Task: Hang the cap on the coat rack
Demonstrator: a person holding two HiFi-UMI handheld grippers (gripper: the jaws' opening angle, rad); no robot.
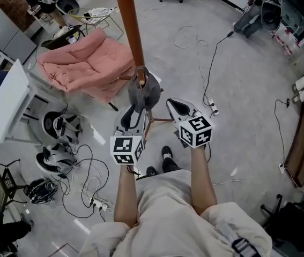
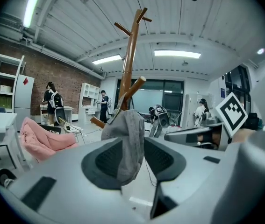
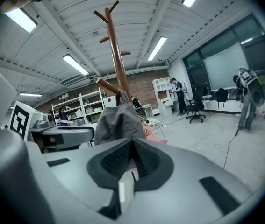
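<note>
Far left on the floor lies a pink cushion (image 1: pixel 87 63), well apart from the work and no part of it.

The left gripper (image 1: pixel 134 110) is held up to the rack with its jaws spread wide. In the left gripper view the cap (image 2: pixel 125 139) hangs down between the two pads. There is a clear gap on the right side, and the fabric only lies across the front of the left pad. Nothing is pinched, so this gripper is released.

The cap (image 1: pixel 143 90) is grey and hangs limp from one of the low pegs, close against the brown pole of the rack (image 1: pixel 131 31). Its weight appears to be on the rack alone. Which peg carries it I cannot tell for certain.

The right gripper (image 1: pixel 174 107) is just to the right of the cap and apart from it. In the right gripper view its pads meet in a closed V with nothing between them, and the cap (image 3: pixel 118 120) sits beyond the tips. It is clenched and empty.

Judging from this, the hanging looks done and the step in hand is letting go. The next move calls for drawing the left gripper straight back toward the person, jaws kept wide. That way neither pad drags the fabric and tips the cap off its peg. The right gripper only needs to keep clear of the cap.
</note>
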